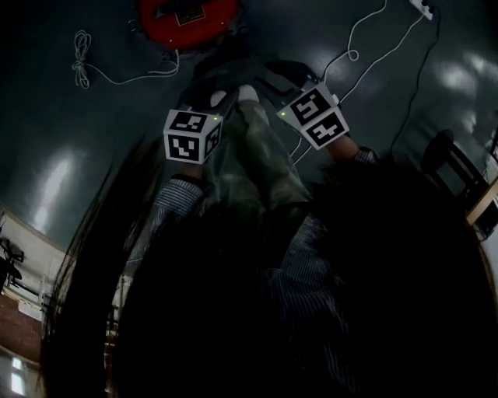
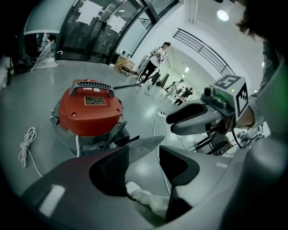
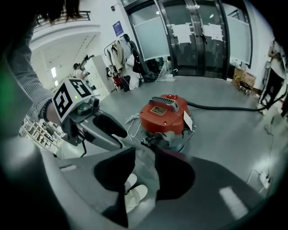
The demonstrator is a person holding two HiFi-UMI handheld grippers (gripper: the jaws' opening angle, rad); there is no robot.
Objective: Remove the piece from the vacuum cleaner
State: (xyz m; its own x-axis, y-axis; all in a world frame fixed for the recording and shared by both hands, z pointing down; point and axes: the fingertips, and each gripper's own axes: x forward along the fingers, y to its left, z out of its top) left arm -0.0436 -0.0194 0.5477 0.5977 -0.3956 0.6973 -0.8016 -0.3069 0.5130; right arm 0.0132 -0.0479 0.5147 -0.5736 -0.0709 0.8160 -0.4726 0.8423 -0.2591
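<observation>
The red vacuum cleaner (image 1: 187, 15) (image 2: 90, 110) (image 3: 163, 114) stands on the grey floor ahead of both grippers, an arm's reach away, with a black hose (image 3: 225, 107) running off to the right. My left gripper (image 1: 204, 105) (image 2: 144, 157) (image 3: 101, 130) is open; only a trouser leg and a white shoe (image 2: 141, 197) show through its gap. My right gripper (image 1: 272, 82) (image 3: 144, 161) (image 2: 193, 119) is open too, level with the left one, holding nothing. Neither touches the vacuum cleaner. I cannot make out a separate piece on it.
A coiled white cord (image 1: 80, 62) (image 2: 26, 146) lies left of the vacuum cleaner. A white cable (image 1: 358, 39) runs to a power strip (image 1: 422, 6) at the back right. A dark chair (image 1: 459, 167) stands at the right. People (image 2: 159, 54) stand far off.
</observation>
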